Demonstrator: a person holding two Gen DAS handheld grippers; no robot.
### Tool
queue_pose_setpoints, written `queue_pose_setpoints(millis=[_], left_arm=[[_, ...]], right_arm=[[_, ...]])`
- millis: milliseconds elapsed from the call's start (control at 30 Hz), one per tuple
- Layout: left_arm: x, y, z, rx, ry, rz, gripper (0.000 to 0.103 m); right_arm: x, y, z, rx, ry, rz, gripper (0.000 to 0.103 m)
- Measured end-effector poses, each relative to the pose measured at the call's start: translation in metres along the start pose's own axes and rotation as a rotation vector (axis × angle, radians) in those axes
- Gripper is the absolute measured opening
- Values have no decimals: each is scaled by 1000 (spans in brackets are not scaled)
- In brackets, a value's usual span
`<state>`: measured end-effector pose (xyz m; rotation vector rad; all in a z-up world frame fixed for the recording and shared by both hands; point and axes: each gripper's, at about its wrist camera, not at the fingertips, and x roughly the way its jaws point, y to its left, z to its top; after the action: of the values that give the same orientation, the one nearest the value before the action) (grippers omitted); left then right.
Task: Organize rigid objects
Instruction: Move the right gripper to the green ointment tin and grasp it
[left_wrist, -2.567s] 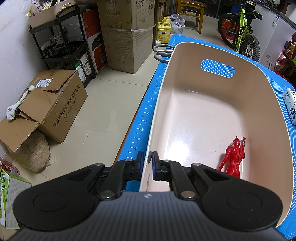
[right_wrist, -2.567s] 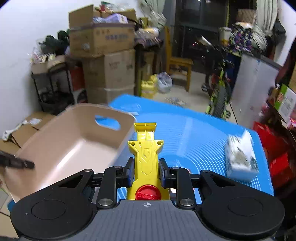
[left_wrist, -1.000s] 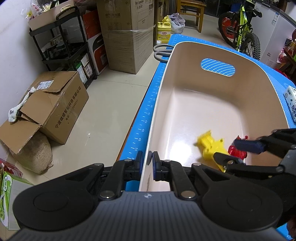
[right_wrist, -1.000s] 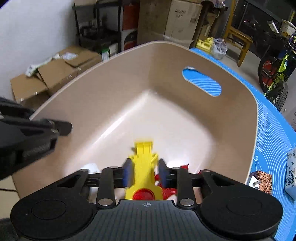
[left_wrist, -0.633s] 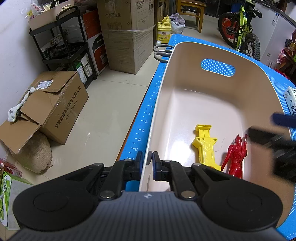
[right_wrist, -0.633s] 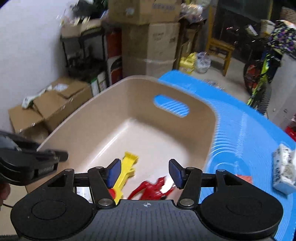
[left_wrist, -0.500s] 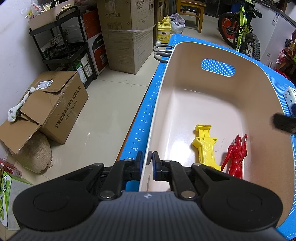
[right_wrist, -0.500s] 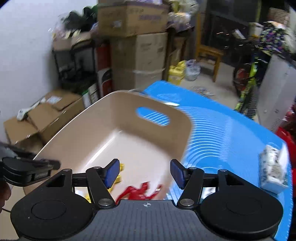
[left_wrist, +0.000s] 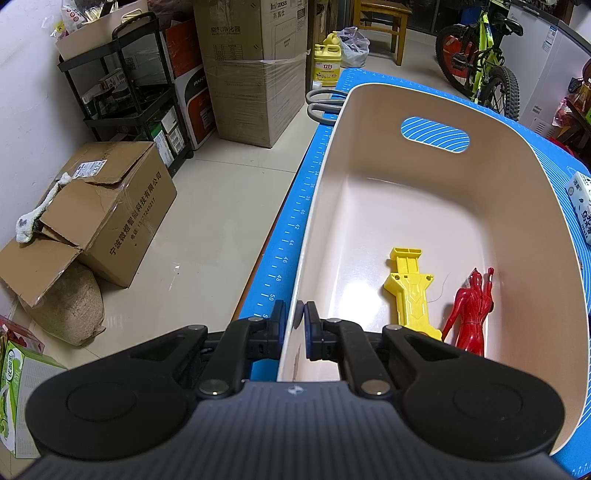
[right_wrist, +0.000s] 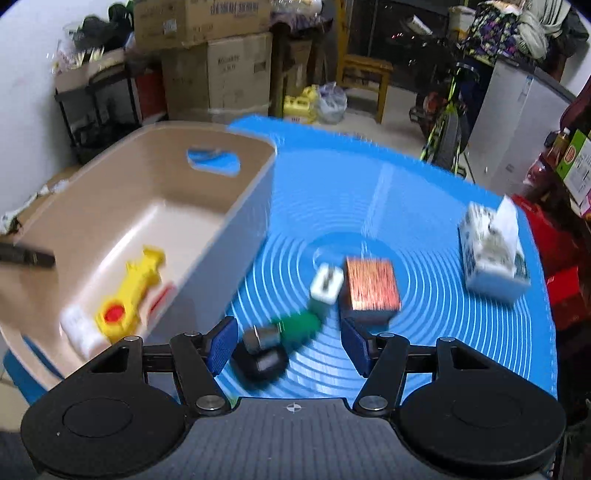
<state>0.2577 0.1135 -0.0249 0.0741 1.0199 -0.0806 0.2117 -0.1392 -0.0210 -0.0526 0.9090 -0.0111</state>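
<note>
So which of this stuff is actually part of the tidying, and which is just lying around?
Part of the job:
- beige bin
- yellow toy
- red figure
- copper cube
- white plug
- green piece

Just lying about:
- tissue pack
- cardboard boxes
- bicycle

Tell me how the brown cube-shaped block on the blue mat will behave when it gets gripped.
The brown cube-shaped block looks rigid with flat sides, so the pads should probably seat squarely. It sits flat on the blue mat, so it should not roll. It almost touches a white plug-like piece, which a push might nudge.
</note>
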Motion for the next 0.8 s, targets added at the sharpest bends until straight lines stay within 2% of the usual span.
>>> queue_pose_setpoints(millis=[367,800], left_arm=[[0,0,0,0,0,0,12],[0,0,0,-3,0,-2,12]], right_arm=[[31,13,-49,-14,109,74,69],[43,35,-56,-46,111,129,70]])
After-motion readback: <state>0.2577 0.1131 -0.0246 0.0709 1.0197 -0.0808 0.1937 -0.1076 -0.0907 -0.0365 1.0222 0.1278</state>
